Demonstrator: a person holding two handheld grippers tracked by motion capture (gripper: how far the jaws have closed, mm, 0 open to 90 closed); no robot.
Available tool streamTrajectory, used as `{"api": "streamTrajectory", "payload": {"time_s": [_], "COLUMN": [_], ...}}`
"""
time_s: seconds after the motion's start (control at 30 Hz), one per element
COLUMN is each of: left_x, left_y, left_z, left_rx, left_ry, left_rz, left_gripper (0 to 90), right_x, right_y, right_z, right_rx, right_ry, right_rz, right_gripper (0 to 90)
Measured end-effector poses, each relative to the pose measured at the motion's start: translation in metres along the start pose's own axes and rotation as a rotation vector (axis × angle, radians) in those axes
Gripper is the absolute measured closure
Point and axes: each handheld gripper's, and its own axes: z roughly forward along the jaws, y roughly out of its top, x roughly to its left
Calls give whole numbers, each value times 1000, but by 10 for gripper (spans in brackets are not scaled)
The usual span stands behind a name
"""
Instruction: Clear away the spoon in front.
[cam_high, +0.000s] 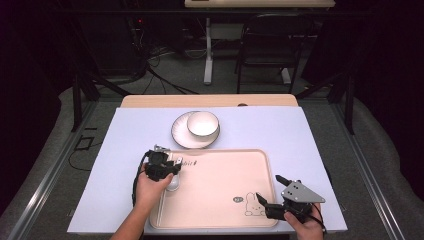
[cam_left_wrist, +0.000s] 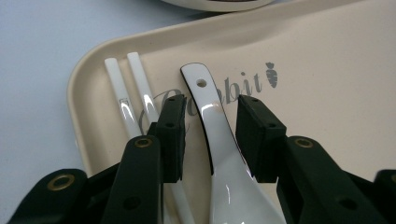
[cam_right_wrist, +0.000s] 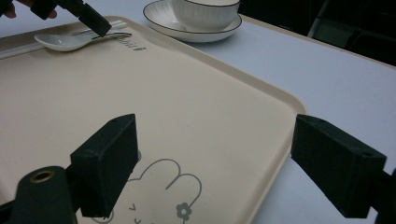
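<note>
Jaws of the left gripper stand part open astride the white spoon – pads clear of it – handle pointing far, on the tray's left side; right gripper, wide open and empty, sits well apart.

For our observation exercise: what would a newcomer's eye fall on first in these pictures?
Probably the white spoon lying on the beige tray between the open jaws of the left gripper, with two white chopsticks just beside it. Next, the bowl on its plate beyond the tray, and the right gripper open over the tray's rabbit drawing.
</note>
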Motion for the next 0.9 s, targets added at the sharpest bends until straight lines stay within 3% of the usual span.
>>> {"api": "streamTrajectory", "payload": {"time_s": [0.17,0.5,0.9], "left_x": [-1,-5,-8], "left_y": [1,3,9], "left_z": [-3,-10,-16], "left_rx": [-18,-75,-100], "left_ry": [-13,8,11], "left_rz": [-5,25,37], "left_gripper": [591,388,370], "right_x": [0,0,0], "right_y": [0,0,-1], "right_z": [0,-1,-2], "right_rx": [0,-1,3], "right_ry": [1,-4,-8], "right_rz": [1,1,0], "right_gripper": [146,146,146]}}
